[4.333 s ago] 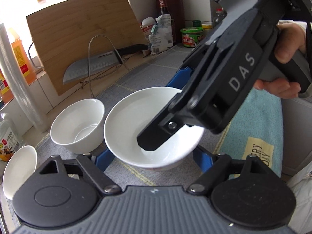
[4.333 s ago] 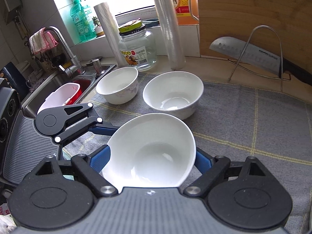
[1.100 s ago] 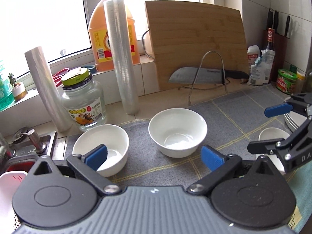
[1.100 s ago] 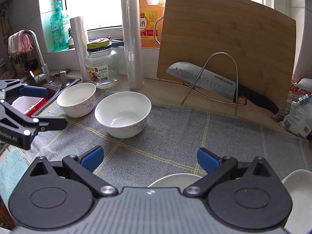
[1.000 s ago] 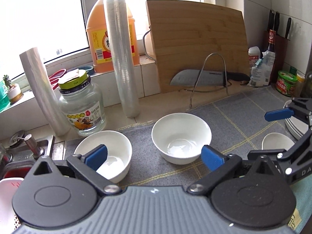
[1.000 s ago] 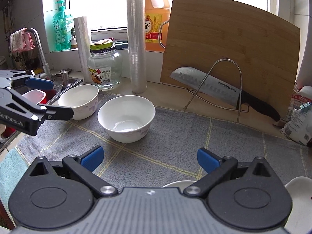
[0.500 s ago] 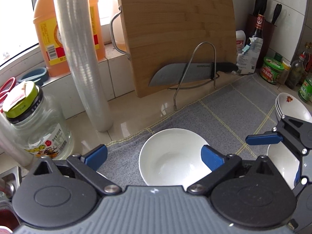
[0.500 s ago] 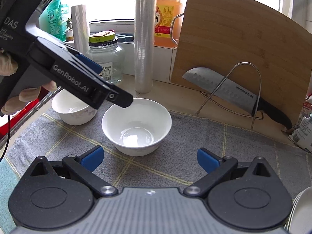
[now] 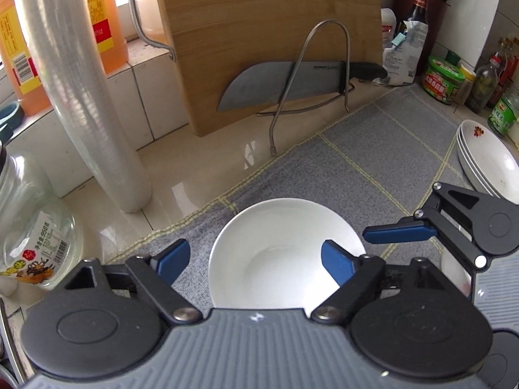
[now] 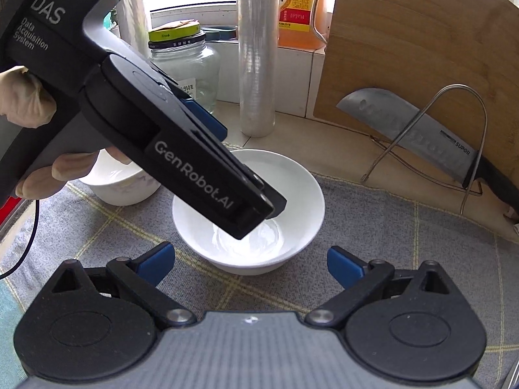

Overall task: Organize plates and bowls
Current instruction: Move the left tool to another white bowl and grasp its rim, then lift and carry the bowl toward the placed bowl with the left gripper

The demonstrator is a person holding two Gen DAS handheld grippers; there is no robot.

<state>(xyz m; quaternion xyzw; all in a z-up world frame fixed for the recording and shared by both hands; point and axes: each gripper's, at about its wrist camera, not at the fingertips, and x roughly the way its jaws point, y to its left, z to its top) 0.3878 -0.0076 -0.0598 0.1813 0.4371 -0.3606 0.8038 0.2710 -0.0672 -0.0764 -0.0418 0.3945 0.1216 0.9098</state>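
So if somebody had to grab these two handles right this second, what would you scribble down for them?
Left gripper: open, empty, one finger dipping inside the near bowl, the other outside its rim; not closed yet.
Right gripper: open, empty, just in front of that bowl.
A second bowl sits behind the left gripper on the grey mat. Plates are stacked at the mat's far right.
Done: plates stacked.
Left: grip the near bowl, probably nest it with the others, then the second one.
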